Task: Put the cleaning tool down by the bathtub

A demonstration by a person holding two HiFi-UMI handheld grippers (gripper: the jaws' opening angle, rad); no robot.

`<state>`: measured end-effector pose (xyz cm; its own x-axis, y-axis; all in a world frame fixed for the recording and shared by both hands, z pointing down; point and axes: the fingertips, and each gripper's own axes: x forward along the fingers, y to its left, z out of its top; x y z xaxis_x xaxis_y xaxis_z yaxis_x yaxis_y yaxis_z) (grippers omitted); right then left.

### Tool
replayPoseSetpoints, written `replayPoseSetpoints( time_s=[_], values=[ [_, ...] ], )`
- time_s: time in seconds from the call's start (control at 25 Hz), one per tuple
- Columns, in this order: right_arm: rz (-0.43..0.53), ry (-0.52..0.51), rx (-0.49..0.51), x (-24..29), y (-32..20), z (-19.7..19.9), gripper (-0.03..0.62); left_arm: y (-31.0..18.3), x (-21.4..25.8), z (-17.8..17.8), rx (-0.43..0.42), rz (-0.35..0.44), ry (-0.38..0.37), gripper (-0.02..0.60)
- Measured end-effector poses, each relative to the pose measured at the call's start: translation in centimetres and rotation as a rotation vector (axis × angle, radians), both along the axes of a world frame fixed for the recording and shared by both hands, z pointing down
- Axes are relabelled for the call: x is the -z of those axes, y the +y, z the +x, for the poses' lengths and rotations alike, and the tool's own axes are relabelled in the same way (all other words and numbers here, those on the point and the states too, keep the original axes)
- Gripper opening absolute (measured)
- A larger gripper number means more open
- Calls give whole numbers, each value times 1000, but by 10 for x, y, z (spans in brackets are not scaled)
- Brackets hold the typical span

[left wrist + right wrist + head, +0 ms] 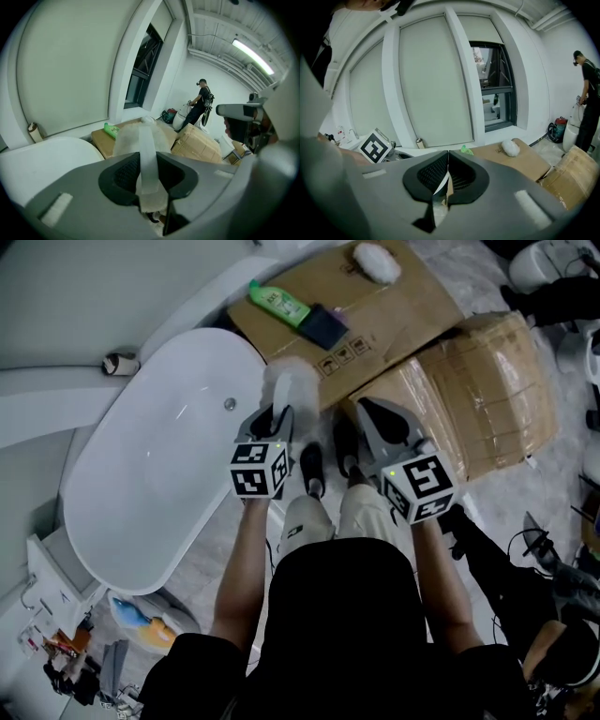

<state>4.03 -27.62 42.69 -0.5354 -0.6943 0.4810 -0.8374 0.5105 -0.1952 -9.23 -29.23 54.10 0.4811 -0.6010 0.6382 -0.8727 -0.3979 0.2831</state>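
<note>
A white fluffy cleaning tool [292, 383] with a flat white strap hangs just past the right end of the white bathtub [103, 432]. My left gripper [275, 414] is shut on it. In the left gripper view the strap [146, 154] runs up between the two dark pads, and the fluffy pad spreads beyond them over the tub's rim [47, 154]. To its right my right gripper [373, 416] is shut with nothing held. In the right gripper view its tips [448, 155] meet.
Flattened cardboard [394, 310] lies beyond the tub, bearing a green bottle [278, 303], a dark pad [324, 326] and a white fluffy ball [377, 261]. A wrapped carton [487, 390] stands at the right. My shoes [312, 470] are below the grippers. A person [201, 101] stands far off.
</note>
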Motion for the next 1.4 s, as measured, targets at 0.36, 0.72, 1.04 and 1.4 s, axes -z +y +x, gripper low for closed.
replayPoseSetpoints(
  time_s=[0.36, 0.72, 1.04, 1.4],
  values=[
    [-45, -2, 58, -37, -39, 2, 8, -34, -48, 5, 48, -33, -37, 94],
    [-85, -2, 99, -76, -75, 10, 8, -67, -96, 7, 108, -73, -55, 94],
    [-125, -10, 135, -110, -90, 5, 9, -88, -140, 12, 153, -120, -64, 94],
    [-169, -26, 134, -136, -97, 5, 9, -104, -181, 25, 152, -152, -62, 94]
  ],
)
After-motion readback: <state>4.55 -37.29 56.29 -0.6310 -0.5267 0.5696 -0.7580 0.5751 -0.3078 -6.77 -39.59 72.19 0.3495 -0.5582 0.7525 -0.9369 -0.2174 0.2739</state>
